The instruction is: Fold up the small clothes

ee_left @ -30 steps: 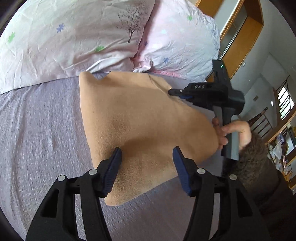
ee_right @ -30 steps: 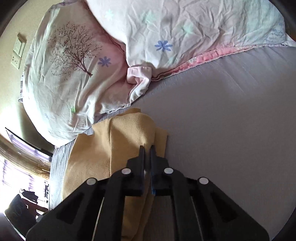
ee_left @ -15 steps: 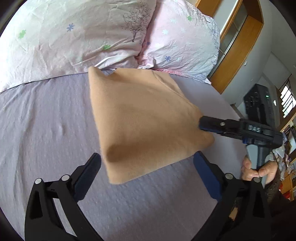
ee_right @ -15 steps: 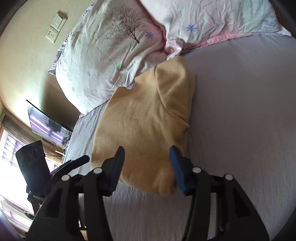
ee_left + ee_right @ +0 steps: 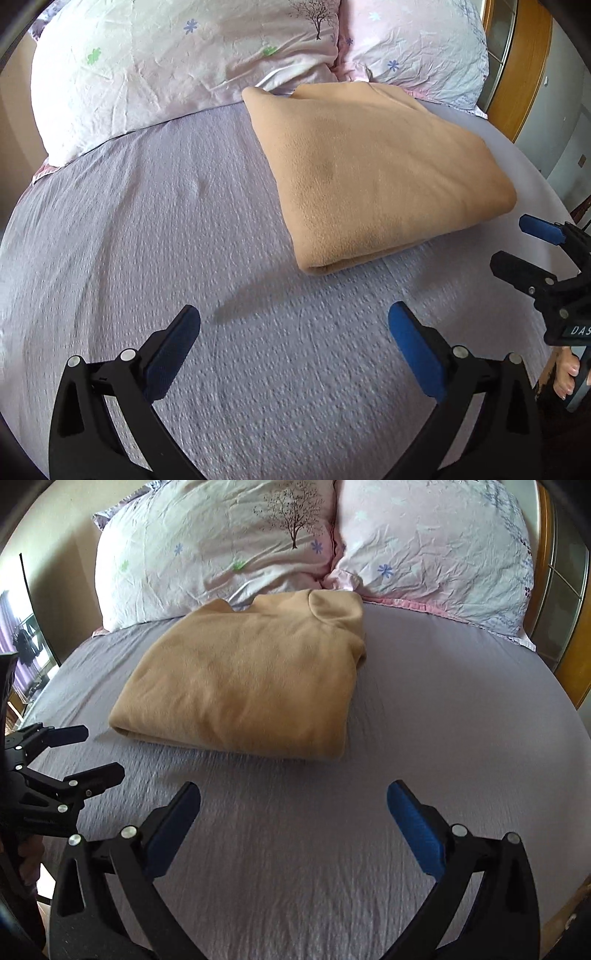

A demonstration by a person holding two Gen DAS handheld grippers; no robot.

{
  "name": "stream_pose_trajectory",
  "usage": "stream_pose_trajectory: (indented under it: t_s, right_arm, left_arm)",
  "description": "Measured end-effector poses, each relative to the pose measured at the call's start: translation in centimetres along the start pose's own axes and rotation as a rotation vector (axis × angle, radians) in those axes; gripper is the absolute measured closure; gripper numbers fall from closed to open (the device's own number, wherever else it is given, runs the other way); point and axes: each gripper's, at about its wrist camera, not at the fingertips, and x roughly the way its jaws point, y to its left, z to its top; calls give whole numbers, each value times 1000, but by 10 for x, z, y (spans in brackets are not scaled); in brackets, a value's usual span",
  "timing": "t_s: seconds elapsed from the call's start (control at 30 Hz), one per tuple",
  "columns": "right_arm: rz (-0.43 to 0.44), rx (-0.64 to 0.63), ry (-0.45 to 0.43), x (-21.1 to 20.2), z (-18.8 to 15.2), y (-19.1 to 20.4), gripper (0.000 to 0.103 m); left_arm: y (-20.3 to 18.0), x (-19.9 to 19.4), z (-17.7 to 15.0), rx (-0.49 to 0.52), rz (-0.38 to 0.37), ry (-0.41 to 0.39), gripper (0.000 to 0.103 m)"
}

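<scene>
A tan fleece garment (image 5: 373,162) lies folded into a compact rectangle on the lavender bed sheet (image 5: 147,229), its far edge against the pillows. It also shows in the right wrist view (image 5: 251,679). My left gripper (image 5: 293,321) is open and empty, held back above the sheet, well short of the garment's near corner. My right gripper (image 5: 293,797) is open and empty, also back from the garment. The right gripper shows at the right edge of the left wrist view (image 5: 517,245), and the left gripper at the left edge of the right wrist view (image 5: 99,751).
Two pale floral pillows (image 5: 221,546) (image 5: 436,554) lie across the head of the bed. A wooden frame (image 5: 517,70) stands at the far right. The bed edge curves down at right (image 5: 576,720).
My right gripper let go of the garment and opened. Both grippers have drawn back from the folded garment, which now lies flat on the sheet. My left gripper opened wider.
</scene>
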Motion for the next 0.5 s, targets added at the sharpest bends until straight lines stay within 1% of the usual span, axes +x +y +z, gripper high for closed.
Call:
stream_pose_trajectory:
  t_s: [0.07,0.17,0.23,0.3,0.5]
  right_arm:
    - [-23,-18,10,0,-7,5,2]
    - [-55,-41,21,5,-11,10,2]
    - [-70,-44,54,12,-14,10,2]
    - [-40,-7,47,12,-17,3,2]
    - [-43,-19,36,12,-19,4,2]
  left_arm:
    - [-4,3,-3,22,35,-1,1]
    - [-5,2,-5,25,34,-6,1]
    - [-5,1,-5,27,35,-8,1]
    - [-5,2,-5,30,34,-9,1]
    - [-4,2,-3,35,30,-9,1]
